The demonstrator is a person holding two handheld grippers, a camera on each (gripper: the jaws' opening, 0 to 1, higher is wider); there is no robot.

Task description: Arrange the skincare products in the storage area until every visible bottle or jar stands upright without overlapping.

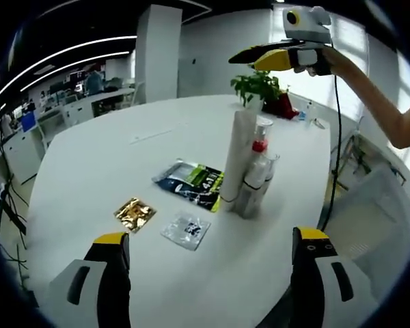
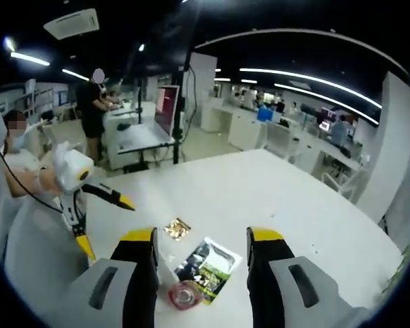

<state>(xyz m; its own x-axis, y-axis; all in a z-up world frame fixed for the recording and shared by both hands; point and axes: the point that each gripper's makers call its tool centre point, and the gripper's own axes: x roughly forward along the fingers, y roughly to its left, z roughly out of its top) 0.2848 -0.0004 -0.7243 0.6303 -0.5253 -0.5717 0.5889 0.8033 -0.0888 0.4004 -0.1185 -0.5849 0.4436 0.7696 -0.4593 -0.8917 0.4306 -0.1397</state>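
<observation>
In the left gripper view, our left gripper (image 1: 208, 256) hangs with jaws spread wide and empty over the white table (image 1: 96, 171). Ahead stand a tall tube (image 1: 238, 160) and a red-capped bottle (image 1: 255, 179), upright and touching. To their left lie a dark packet (image 1: 191, 183), a gold sachet (image 1: 134, 214) and a clear sachet (image 1: 185, 230). Our right gripper (image 1: 240, 59) is raised beyond, its jaws nearly together, holding nothing.

In the right gripper view, that gripper (image 2: 201, 242) hovers over the red cap (image 2: 186, 294), the dark packet (image 2: 208, 268) and the gold sachet (image 2: 178, 228); our left gripper (image 2: 109, 225) is spread at left.
</observation>
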